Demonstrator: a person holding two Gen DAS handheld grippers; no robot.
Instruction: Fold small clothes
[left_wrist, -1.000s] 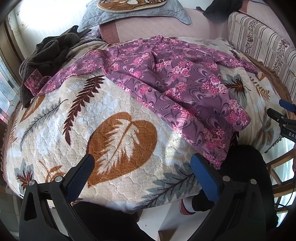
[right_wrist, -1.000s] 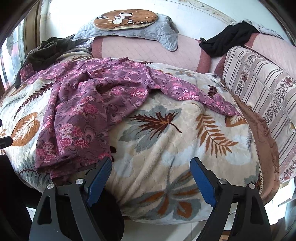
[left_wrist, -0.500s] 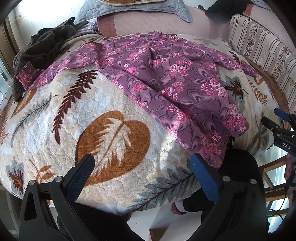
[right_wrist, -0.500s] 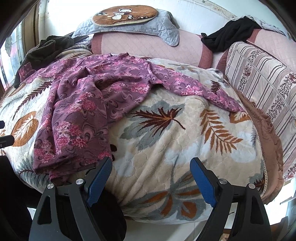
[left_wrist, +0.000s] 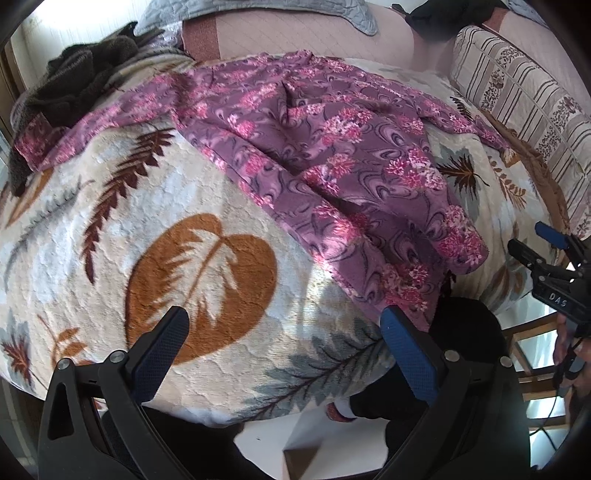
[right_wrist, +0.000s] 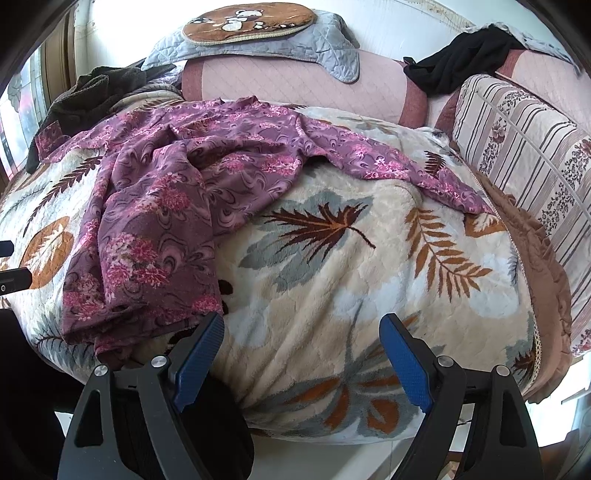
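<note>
A purple floral long-sleeved top (left_wrist: 332, 158) lies crumpled and spread on a leaf-patterned blanket (left_wrist: 184, 229); it also shows in the right wrist view (right_wrist: 166, 206). Its hem hangs near the blanket's front edge, one sleeve reaches left, the other right. My left gripper (left_wrist: 282, 325) is open and empty, above the blanket's front edge, just left of the hem. My right gripper (right_wrist: 301, 332) is open and empty, just right of the hem; it also shows at the right edge of the left wrist view (left_wrist: 543, 247).
A dark brown garment (left_wrist: 81, 81) is heaped at the back left. A black garment (right_wrist: 461, 55) drapes over the pink backrest (right_wrist: 295, 85). A striped cushion (right_wrist: 528, 155) lines the right side. A grey quilted mat (right_wrist: 258, 40) lies at the back.
Both grippers have moved forward, closer to the blanket and the top's hem. Both stay open and empty. The top has not moved.
</note>
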